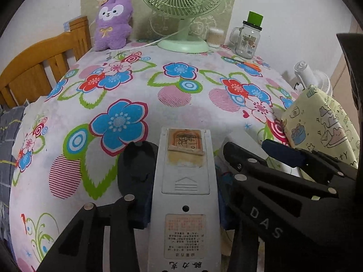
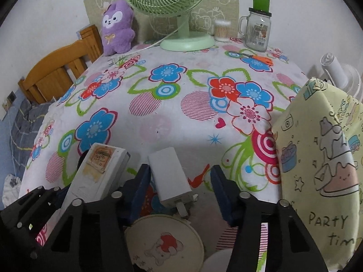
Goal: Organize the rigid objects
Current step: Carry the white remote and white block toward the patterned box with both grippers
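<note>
My left gripper (image 1: 183, 206) is shut on a grey-white remote control (image 1: 185, 195), held back side up with a worn label near its far end. The same remote (image 2: 99, 174) shows at the lower left of the right wrist view, gripped by the left gripper's black fingers. My right gripper (image 2: 181, 188) is open around a white charger plug (image 2: 170, 179) lying on the flowered tablecloth; the charger is close to the left pad (image 2: 140, 185), with a gap to the right pad. A round case with a bear picture (image 2: 164, 242) lies just below the charger.
A yellow cartoon-print box (image 2: 317, 170) stands at the right edge. At the back stand a green fan (image 2: 174, 11), a purple plush (image 2: 116, 28), a cotton swab tub (image 2: 221, 30), a glass mug jar (image 2: 257, 31) and orange scissors (image 2: 261, 59). A wooden bed frame (image 2: 56, 72) is on the left.
</note>
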